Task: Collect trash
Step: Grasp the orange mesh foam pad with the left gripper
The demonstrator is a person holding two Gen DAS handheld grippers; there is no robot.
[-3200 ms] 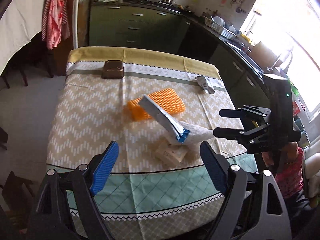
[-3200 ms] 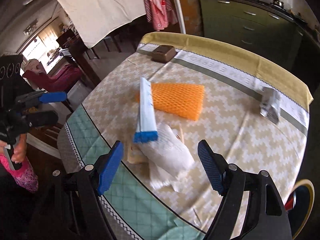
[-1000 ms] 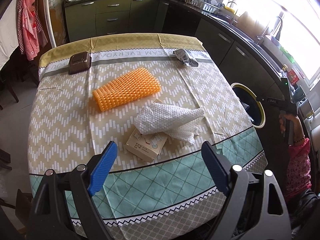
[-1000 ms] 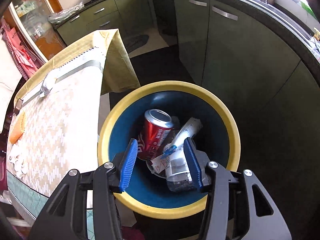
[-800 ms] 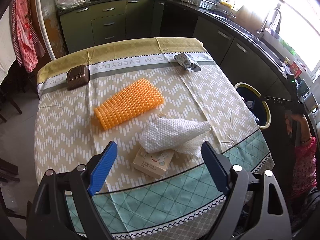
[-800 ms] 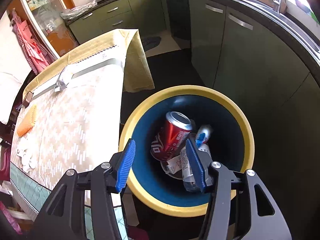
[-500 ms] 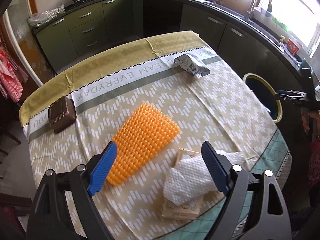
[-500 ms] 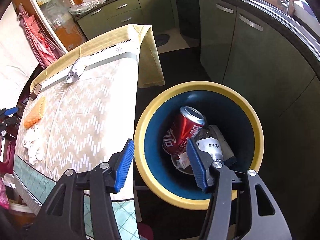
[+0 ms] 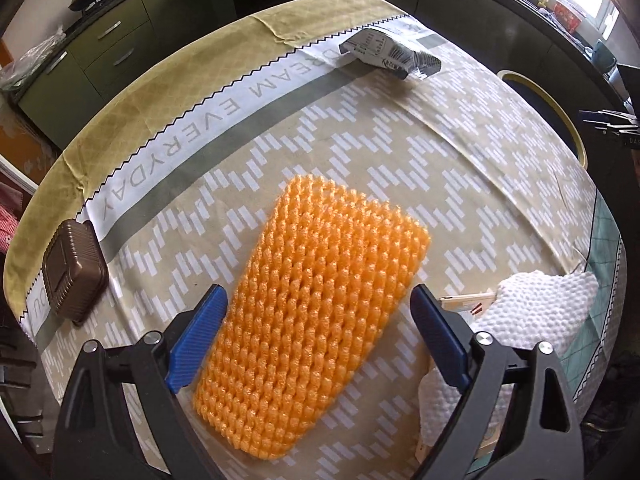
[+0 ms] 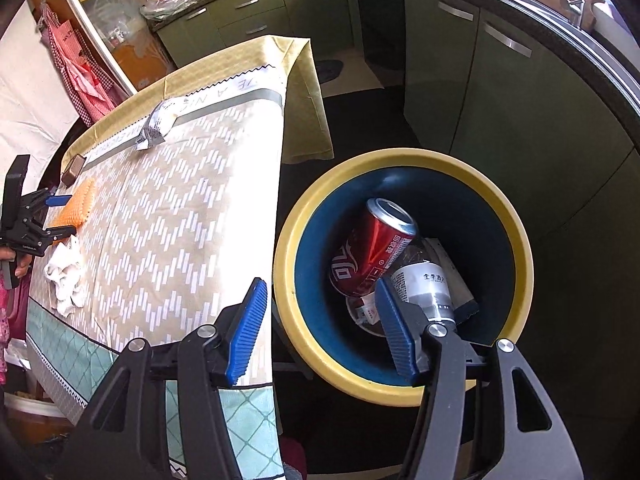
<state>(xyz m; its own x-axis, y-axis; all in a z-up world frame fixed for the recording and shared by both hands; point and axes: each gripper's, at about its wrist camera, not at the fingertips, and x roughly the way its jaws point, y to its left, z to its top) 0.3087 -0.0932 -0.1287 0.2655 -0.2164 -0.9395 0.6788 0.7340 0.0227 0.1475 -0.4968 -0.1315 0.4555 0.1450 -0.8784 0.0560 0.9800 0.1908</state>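
My left gripper (image 9: 316,336) is open, its jaws either side of the near end of an orange foam net (image 9: 316,316) lying flat on the table; it holds nothing. A crumpled white foam net (image 9: 532,312) lies on a small cardboard box (image 9: 464,303) to the right. A silver wrapper (image 9: 390,53) lies at the far edge. My right gripper (image 10: 320,332) is open and empty above the rim of a yellow-rimmed blue trash bin (image 10: 296,236) that holds a red can (image 10: 372,248), a clear bottle (image 10: 428,284) and other trash.
A brown ribbed box (image 9: 74,272) sits at the table's left edge. The bin also shows in the left wrist view (image 9: 560,116) beyond the table's right edge. Dark green kitchen cabinets (image 10: 500,92) stand behind the bin. The tablecloth (image 10: 188,208) hangs over the table corner.
My left gripper has moved forward and down over the orange foam net. My right gripper has dropped the bottle into the bin, opened wider and drawn back toward the table.
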